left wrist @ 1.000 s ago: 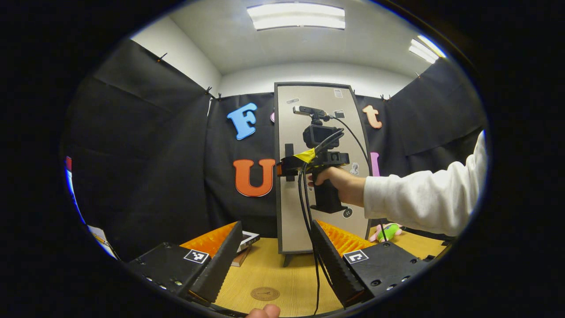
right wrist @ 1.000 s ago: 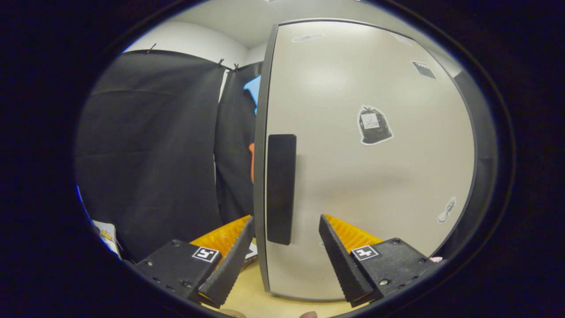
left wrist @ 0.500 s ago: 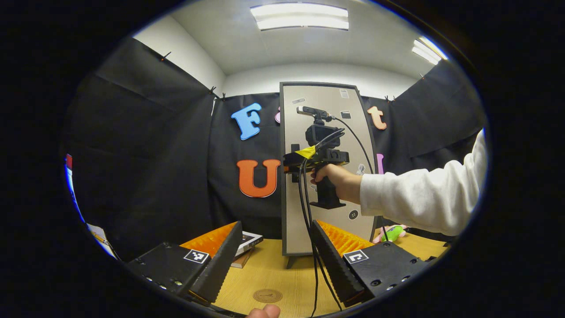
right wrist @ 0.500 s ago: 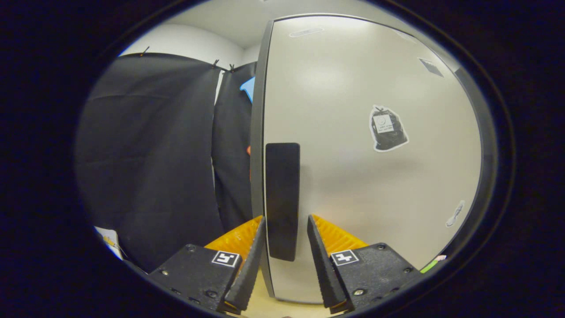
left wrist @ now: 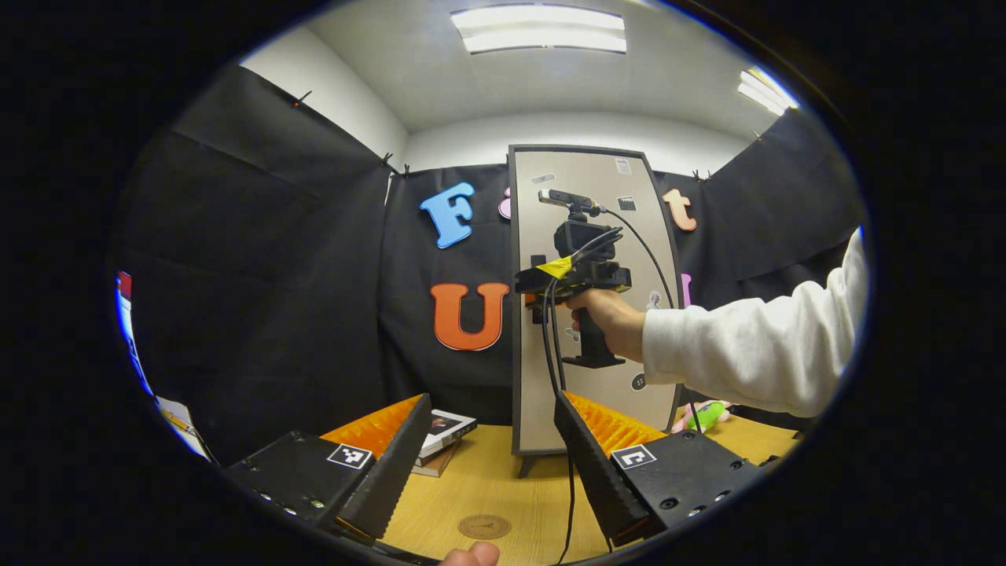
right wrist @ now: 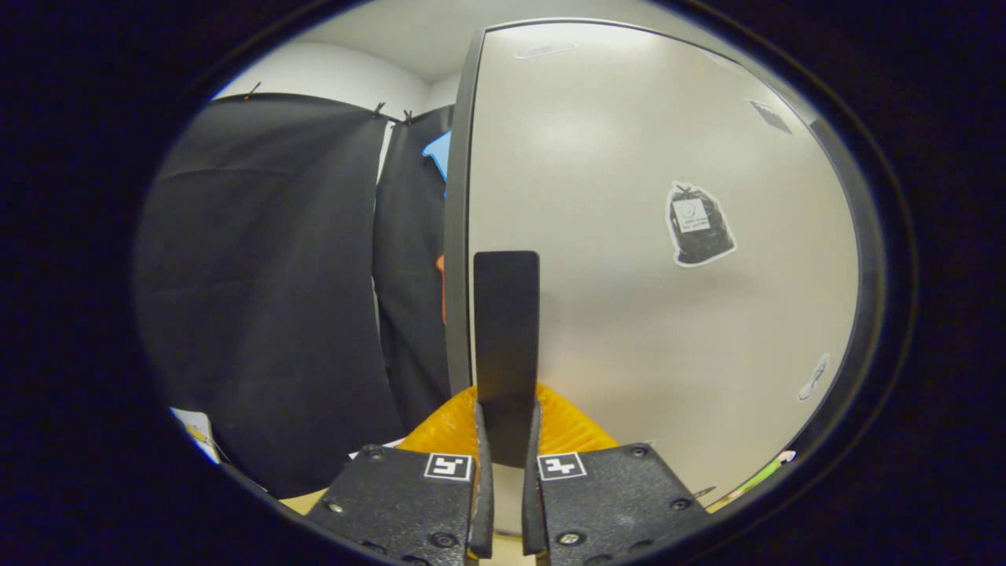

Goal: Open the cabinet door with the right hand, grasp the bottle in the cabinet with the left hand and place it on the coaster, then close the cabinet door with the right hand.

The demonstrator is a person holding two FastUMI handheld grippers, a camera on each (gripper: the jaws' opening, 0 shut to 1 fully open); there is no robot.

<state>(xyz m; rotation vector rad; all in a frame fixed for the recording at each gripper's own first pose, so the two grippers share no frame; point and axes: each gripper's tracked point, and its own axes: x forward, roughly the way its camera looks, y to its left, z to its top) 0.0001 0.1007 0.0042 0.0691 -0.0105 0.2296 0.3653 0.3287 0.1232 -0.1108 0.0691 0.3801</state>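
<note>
Step in hand: opening the cabinet door (right wrist: 660,236); judged from the grip on the handle (right wrist: 507,346), the pull itself is not yet made and the door lies flush in its frame.
Right gripper (right wrist: 507,464): fingers drawn in on the lower end of the handle, one on each side, with the handle between them.
Left gripper (left wrist: 487,464): fingers spread wide, holding nothing, poised above the tabletop (left wrist: 511,487) in front of the cabinet.
Technique: pull along the arc of the hinge, not straight back; the hinge appears to be on the edge far from the handle. Hold the grip square so the flat handle does not slip out between the pads.
Stability: the cabinet (left wrist: 595,299) is tall and narrow on short legs; a slow, level pull should keep it from tipping or sliding.
Bottle: inside the cabinet by the task's wording, hidden behind the closed door.
Coaster (left wrist: 484,526): small round brown disc lying flat on the tabletop, near the left gripper and in front of the cabinet.
Door surface: smooth matt pale panel in a dark frame, with a few small stickers.
Handle shape: dark, flat, upright rectangular bar near the door's free edge.
Tabletop: light wood grain; a short stack of books (left wrist: 444,436) lies left of the cabinet.
</note>
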